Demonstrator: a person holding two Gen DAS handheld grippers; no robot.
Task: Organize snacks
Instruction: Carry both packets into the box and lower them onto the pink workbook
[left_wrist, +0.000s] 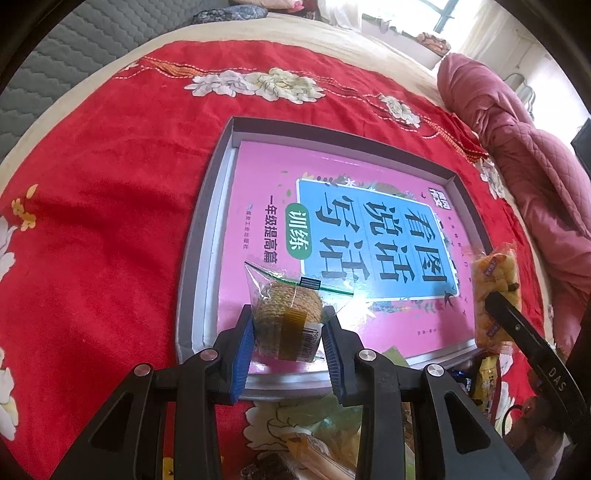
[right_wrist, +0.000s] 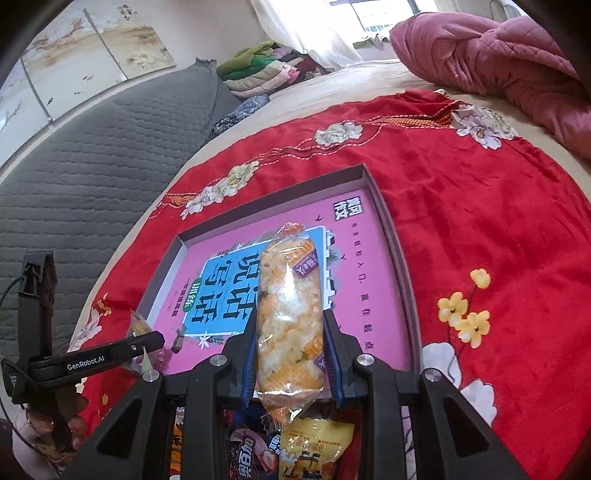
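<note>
While a red flowered blanket (left_wrist: 110, 229) is spread over the bed, a shallow grey box (left_wrist: 201, 236) is seen lying on it, and a pink book (left_wrist: 266, 177) with a blue title panel is laid flat inside the box. The left gripper (left_wrist: 288, 332) is clamped on a clear packet holding a round biscuit (left_wrist: 284, 306), which is pinched low between the blue pads (left_wrist: 242, 343) and held over the near corner of the book. The right gripper (right_wrist: 290, 358) is clamped on a long packet of rice crackers (right_wrist: 290, 314), which is gripped around its lower half and stands up over the book, its top end tilted away from the camera. In the left view, the same cracker packet is seen at the right edge of the box. More snack packets (right_wrist: 314, 450) are piled on the blanket just in front of the box, beneath both grippers; a yellow one and a dark one with strawberries can be made out. A pink quilt (right_wrist: 498, 55) is bunched at the far side of the bed
</note>
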